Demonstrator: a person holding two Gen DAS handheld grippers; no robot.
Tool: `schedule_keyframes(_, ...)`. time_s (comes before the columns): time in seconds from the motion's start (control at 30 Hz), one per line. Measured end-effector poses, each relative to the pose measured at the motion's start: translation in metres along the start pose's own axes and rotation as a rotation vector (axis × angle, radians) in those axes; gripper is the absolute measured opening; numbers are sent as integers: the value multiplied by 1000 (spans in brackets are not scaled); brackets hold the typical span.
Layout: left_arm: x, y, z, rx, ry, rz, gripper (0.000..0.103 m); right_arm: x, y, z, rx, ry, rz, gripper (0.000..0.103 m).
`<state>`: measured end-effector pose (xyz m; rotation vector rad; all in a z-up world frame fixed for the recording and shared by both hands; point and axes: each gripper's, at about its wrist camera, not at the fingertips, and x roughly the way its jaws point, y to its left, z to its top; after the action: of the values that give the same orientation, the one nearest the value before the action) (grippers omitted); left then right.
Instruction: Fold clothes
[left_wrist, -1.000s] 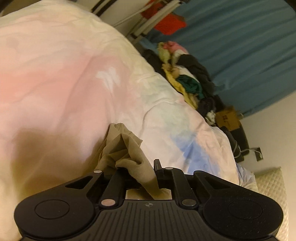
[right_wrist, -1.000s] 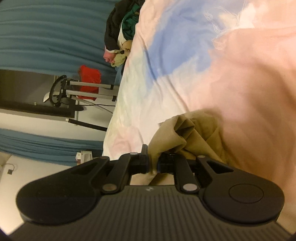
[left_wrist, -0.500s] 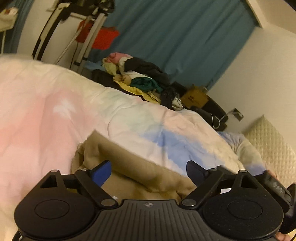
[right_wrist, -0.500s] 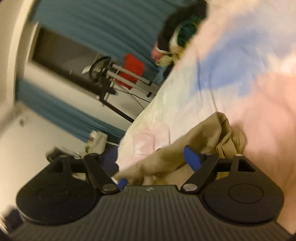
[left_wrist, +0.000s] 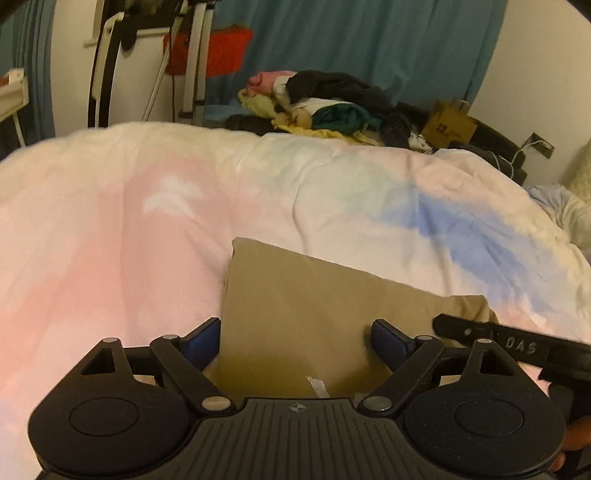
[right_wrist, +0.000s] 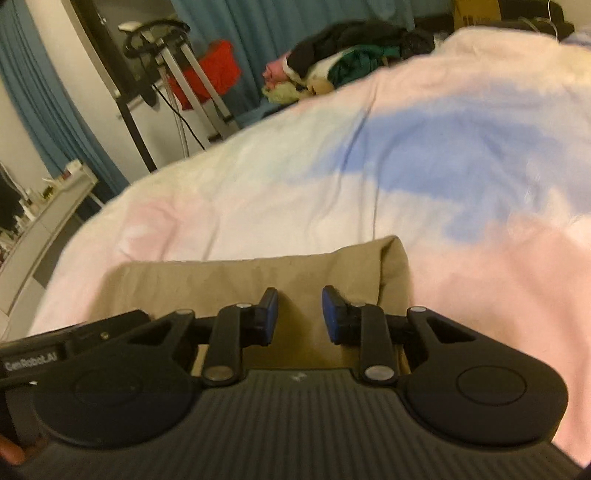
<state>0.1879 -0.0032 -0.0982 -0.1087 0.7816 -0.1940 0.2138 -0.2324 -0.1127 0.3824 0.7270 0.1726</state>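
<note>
Plenty of bare duvet (left_wrist: 110, 229) spreads out around us toward the clothes pile (left_wrist: 325, 107) and the curtain (left_wrist: 351, 40) beyond the bed's far edge. We see the tan garment (left_wrist: 306, 314) lying flat on that duvet as a smooth folded panel with straight edges. It sits under and between the widely spread fingers of our left gripper (left_wrist: 295, 339), while our right gripper (right_wrist: 299, 314), jaws parted with nothing between them, hovers over its near portion.

One tan garment (left_wrist: 317, 314), one duvet (left_wrist: 110, 229), one clothes heap (left_wrist: 325, 107), two grippers.
</note>
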Motion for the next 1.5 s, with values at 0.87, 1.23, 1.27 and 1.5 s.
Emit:
schedule_keyframes(0.87, -79, -24, -55, 84, -6, 44, 88, -59, 31, -47, -63, 28, -38, 29)
schedule_keyframes(1.23, -119, -21, -57, 23, -79, 4, 92, -113, -4, -55, 408, 65, 271, 71)
schedule_keyframes(1.27, -124, -17, -58, 0, -90, -9, 93, -111, -9, -60, 474, 89, 322, 82)
schedule_keyframes(1.5, -131, 22, -59, -321, -73, -189, 98, -81, -33, -91, 822, 222, 480, 82)
